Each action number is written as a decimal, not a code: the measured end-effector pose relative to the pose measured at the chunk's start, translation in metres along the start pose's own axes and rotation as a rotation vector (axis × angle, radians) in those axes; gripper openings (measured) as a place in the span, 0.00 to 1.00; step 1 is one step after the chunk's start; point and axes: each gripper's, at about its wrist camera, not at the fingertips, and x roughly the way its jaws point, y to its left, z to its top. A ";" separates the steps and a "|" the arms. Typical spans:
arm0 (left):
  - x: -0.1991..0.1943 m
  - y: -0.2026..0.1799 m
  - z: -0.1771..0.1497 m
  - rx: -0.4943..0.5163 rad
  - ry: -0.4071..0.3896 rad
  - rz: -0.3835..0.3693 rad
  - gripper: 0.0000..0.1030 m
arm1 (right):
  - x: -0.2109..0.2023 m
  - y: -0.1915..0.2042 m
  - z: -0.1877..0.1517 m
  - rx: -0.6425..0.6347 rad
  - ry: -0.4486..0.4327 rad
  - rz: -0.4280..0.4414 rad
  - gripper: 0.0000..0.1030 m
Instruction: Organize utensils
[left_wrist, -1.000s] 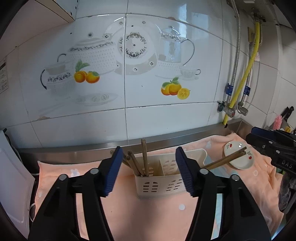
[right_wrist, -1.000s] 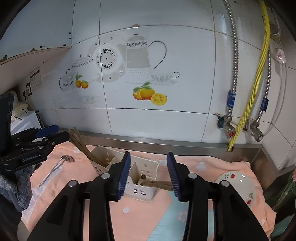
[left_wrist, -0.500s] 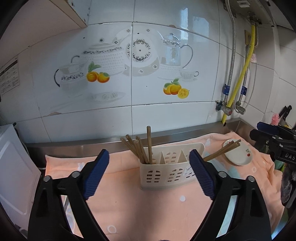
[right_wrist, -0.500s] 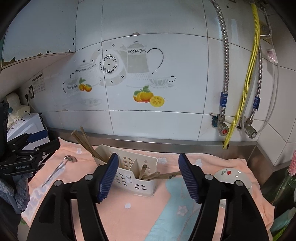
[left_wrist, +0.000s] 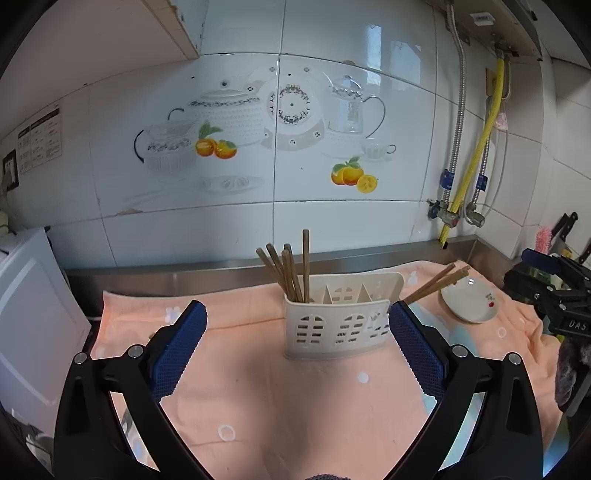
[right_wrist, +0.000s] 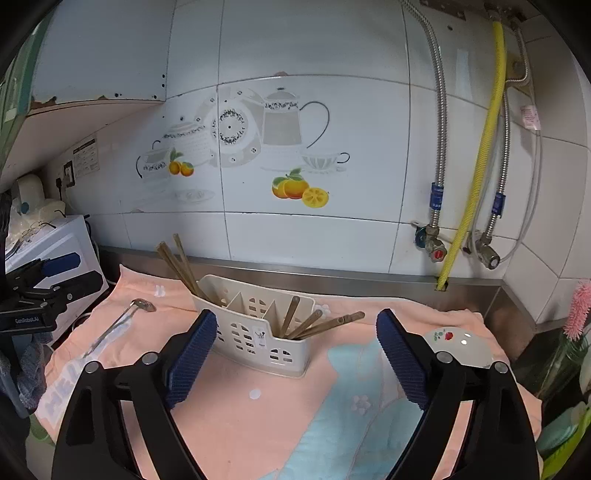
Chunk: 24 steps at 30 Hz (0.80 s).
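I see a peach towel (left_wrist: 258, 398) spread over the counter, running back to the tiled wall. On it stands the white utensil holder (left_wrist: 336, 328), near the middle. Brown chopsticks (left_wrist: 291, 273) stand in its left compartment; more chopsticks (right_wrist: 310, 325) lean out to the right from its right compartment. A small white dish (left_wrist: 469, 301) lies to the right of the holder, a metal spoon (right_wrist: 118, 325) well apart on the left. My left gripper (left_wrist: 297, 345) has just been opening and stands wide, nothing held. My right gripper (right_wrist: 295, 354) likewise has just spread apart, empty, short of the holder.
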 end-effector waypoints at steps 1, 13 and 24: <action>-0.003 0.001 -0.002 -0.003 0.000 -0.004 0.95 | -0.002 0.002 -0.002 -0.004 -0.002 0.001 0.84; -0.032 0.000 -0.027 0.003 -0.015 0.004 0.95 | -0.032 0.024 -0.034 -0.052 -0.048 -0.070 0.91; -0.061 -0.007 -0.058 0.010 -0.034 0.013 0.95 | -0.050 0.035 -0.064 -0.042 -0.054 -0.103 0.93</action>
